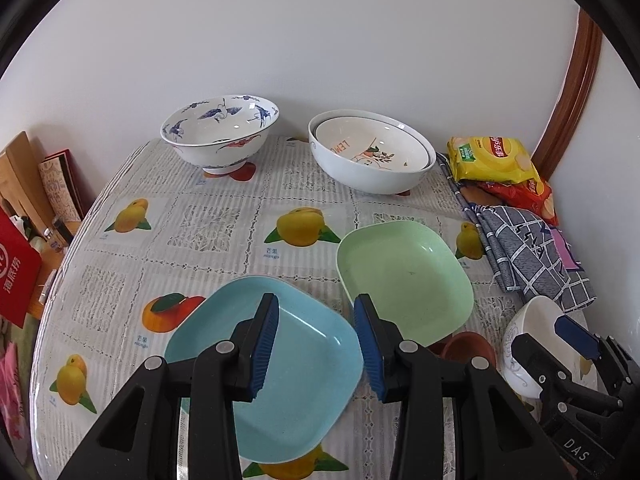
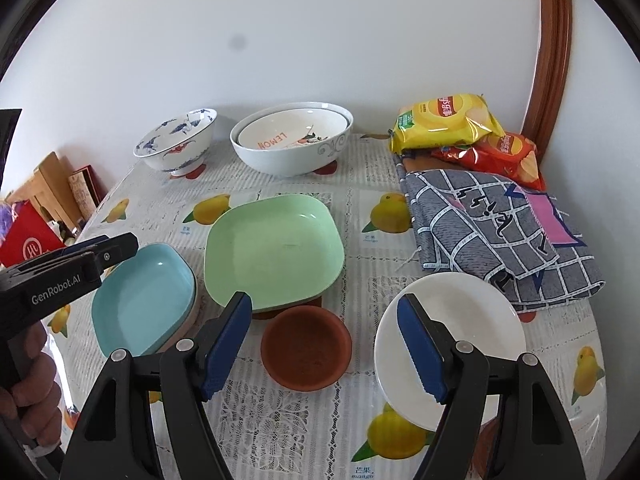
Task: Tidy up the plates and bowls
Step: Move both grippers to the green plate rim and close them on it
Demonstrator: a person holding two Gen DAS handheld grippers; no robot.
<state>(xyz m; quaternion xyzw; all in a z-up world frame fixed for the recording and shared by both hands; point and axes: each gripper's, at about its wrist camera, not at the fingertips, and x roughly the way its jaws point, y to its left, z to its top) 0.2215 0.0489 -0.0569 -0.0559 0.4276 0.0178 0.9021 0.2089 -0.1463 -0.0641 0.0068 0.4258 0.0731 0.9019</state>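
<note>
My left gripper [image 1: 317,347] hangs open over a blue square plate [image 1: 312,392], nothing between its pads. That plate [image 2: 140,300] lies on a beige one. Beside it a green square plate [image 2: 272,248] rests partly on something brown. My right gripper [image 2: 323,346] stands wide open above a brown saucer [image 2: 306,348], and its right finger overlaps a small white bowl [image 2: 460,320]. At the back stand a blue-and-white crane bowl [image 2: 176,144] and a large white bowl [image 2: 280,160] with a lemon-print bowl [image 2: 288,132] nested inside.
A checked grey cloth [image 2: 500,220] and yellow [image 2: 444,120] and red [image 2: 500,156] crisp bags fill the table's right side. Wooden boards [image 2: 48,184] and a red bag [image 2: 28,240] stand beyond the left edge. A hand [image 2: 24,392] holds the left gripper. A wall closes the back.
</note>
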